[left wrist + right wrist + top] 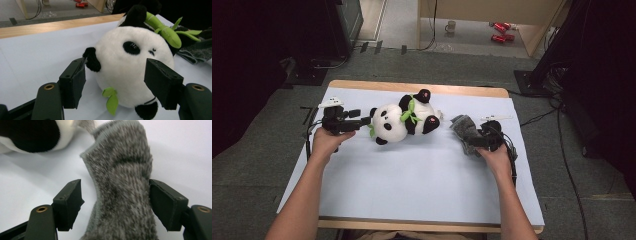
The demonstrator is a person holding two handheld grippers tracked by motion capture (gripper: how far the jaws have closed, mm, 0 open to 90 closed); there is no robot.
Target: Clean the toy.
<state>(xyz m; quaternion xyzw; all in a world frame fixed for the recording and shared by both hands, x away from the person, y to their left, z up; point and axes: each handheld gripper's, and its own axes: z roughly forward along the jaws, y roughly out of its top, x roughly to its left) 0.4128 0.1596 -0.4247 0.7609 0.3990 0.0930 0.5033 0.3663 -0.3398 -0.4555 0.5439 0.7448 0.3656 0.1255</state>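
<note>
Evidently both grippers stand released: the left gripper [115, 82] has its jaws spread wide of the plush panda [399, 121], which lies at the middle back of the white table [412, 180], and the right gripper [116, 205] straddles the grey knitted sock [125, 190] beside it. To grip well, I would close squarely on the sock's thick, nubbly ribbing, since the panda's round, fluffy head would slip
</note>
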